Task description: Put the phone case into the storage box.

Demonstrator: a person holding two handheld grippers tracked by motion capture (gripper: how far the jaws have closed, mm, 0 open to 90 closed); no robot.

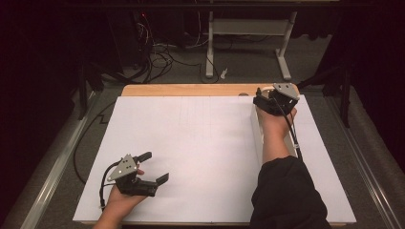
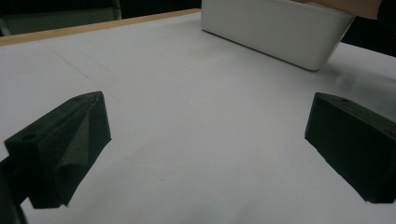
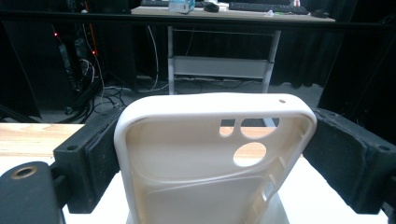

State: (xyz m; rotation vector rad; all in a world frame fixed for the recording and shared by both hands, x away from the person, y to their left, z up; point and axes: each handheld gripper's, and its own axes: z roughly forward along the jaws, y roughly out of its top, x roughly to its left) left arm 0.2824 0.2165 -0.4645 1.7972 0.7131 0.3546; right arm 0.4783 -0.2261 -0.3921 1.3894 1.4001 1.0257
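Right gripper (image 3: 212, 154) clamps phone case (image 3: 205, 163); far edge.

phone case (image 3: 205, 154): cream-white, camera cutouts, open side facing camera, upright
place: clamped between right gripper (image 3: 212, 154) jaws, above white bin (image 2: 280, 30)

Phone case (image 3: 205, 158): cream plastic, smooth, faint sheen. Right gripper (image 3: 210, 154) jaw pads: black foam, matt and coarse. Left gripper (image 2: 205, 154) jaws: black, matt. Bin (image 2: 280, 28): white plastic, smooth. Table sheet (image 1: 191, 143): white paper, matt. Table edge (image 1: 191, 89): light wood.
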